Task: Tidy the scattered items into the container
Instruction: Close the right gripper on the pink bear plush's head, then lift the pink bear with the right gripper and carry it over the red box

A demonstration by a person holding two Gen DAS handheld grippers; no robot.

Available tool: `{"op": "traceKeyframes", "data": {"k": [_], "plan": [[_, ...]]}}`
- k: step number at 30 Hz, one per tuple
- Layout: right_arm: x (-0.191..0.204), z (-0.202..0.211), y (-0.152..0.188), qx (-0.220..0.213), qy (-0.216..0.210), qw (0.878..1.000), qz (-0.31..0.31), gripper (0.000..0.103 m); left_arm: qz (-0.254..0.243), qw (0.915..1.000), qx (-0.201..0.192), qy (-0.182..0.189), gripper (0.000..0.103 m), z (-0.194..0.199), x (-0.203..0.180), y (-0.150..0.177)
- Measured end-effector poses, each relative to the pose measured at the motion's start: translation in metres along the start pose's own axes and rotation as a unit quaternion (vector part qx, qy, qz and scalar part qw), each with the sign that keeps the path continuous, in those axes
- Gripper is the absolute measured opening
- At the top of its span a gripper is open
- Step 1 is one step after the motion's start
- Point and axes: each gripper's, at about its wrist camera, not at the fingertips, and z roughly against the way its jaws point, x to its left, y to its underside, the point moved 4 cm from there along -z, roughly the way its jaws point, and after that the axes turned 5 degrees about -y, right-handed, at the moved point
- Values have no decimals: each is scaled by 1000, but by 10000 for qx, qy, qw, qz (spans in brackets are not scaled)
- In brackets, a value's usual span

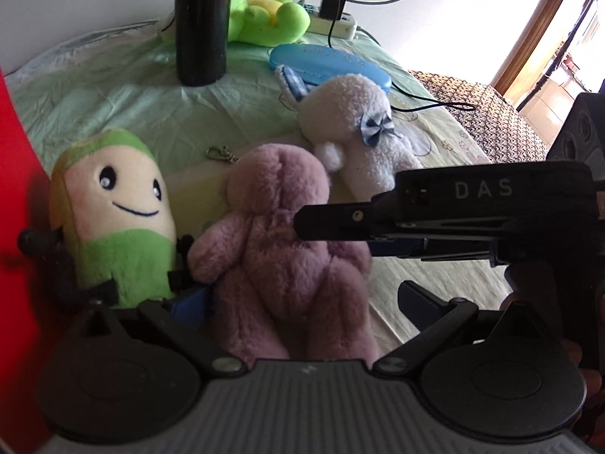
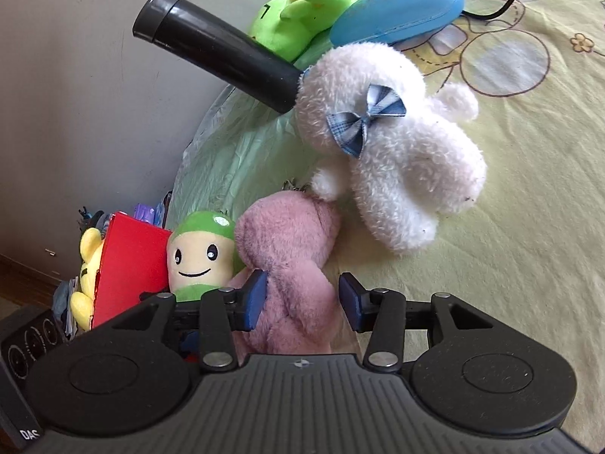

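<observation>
Item 1: my left gripper [image 1: 302, 299], jaws spread wide. The pink fluffy plush bear [image 1: 280, 249] lies between them on its front; the right-hand finger [image 1: 419, 302] stands clear of the fur, while the left one is hidden behind the toys, so I cannot tell whether it touches. Nothing is clamped.

Item 2: my right gripper [image 2: 302, 297], blue pads [image 2: 253, 299] partly apart and set either side of the same bear [image 2: 291, 265]. The left pad lies against the fur, the right pad stands off it with a gap showing; grip released. In the left wrist view this gripper [image 1: 302, 223] reaches in from the right over the bear.

Item 3: small cream-faced plush doll with green hood and green body [image 1: 117, 223], smiling, upright, pressed between the bear and the red box wall [image 2: 128, 265].

Item 4: red container, standing at the left edge of the bed; a yellow plush toy [image 2: 89, 265] sits at its far side.

Item 5: white fleecy plush animal with a blue checked bow [image 2: 389, 143], lying just beyond the bear, touching its head.

Item 6: tall black cylindrical flask [image 1: 202, 22], upright behind the white plush.

Item 7: bright green soft toy [image 1: 264, 19] and light blue oval hard case [image 1: 329, 64], farther back on the pale green patterned bedsheet [image 2: 510, 246].

Item 8: white power strip with a black plug [image 1: 334, 7], near the wall.
</observation>
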Motion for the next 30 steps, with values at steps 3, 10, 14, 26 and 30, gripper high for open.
{"op": "traceKeyframes", "data": {"k": [3,10,14,26,30], "plan": [[-3,-3,0,28,-128,9999,-81,48,-46,9999,5,-89,101,-4,-3,-2],[-9,-1,0,206,-430,9981,-395,37,-156,9997,3,-192,95,0,-12,4],[-5,10,4,149,-473,9980,-392,27,-138,9999,85,-20,83,11,-16,12],[-2,52,44,140,-110,9991,-385,35,-590,9969,191,476,80,39,-42,51],[-6,48,57,23,9,9979,-647,47,-640,9967,225,455,89,32,-45,56]]}}
